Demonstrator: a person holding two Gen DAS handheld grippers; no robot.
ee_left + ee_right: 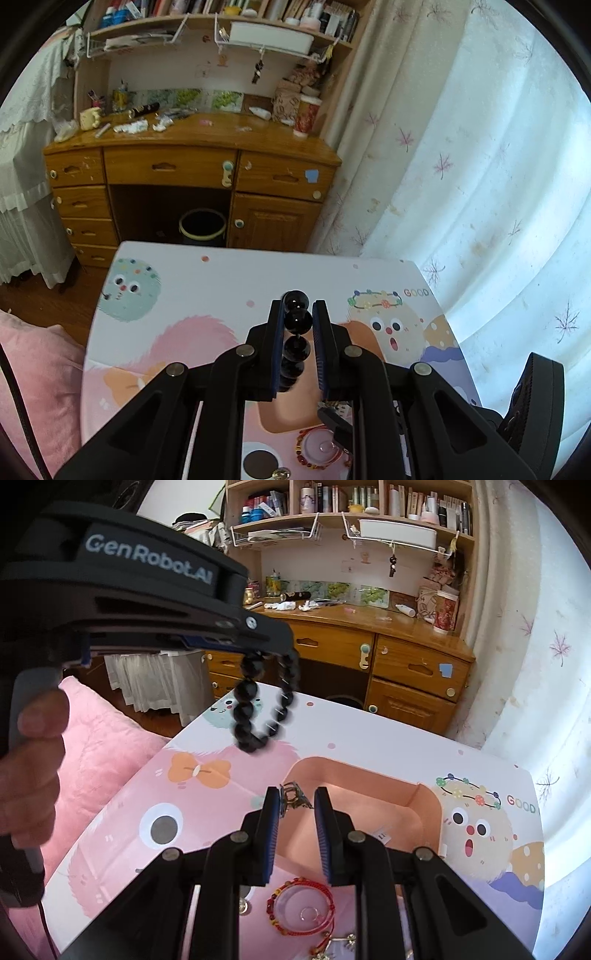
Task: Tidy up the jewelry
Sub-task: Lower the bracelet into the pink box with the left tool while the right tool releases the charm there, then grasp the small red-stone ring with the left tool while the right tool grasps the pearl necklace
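While the left gripper [298,314] pinches a black bead bracelet [264,701] dangling above the cartoon-print table [207,812], the right gripper [296,805] hovers over the pink tray [417,808], jaws narrowly apart, a small metal trinket [293,795] at its left fingertip; contact unclear. Red cord bracelet [301,910] lies nearer on the table.

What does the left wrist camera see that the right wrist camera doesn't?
Only the left wrist view shows the bin under the desk. Only the right wrist view shows the black bead bracelet dangling as a loop, the person's hand, and the peach tray. Both show the bracelet, the red string bracelet and the cartoon table.
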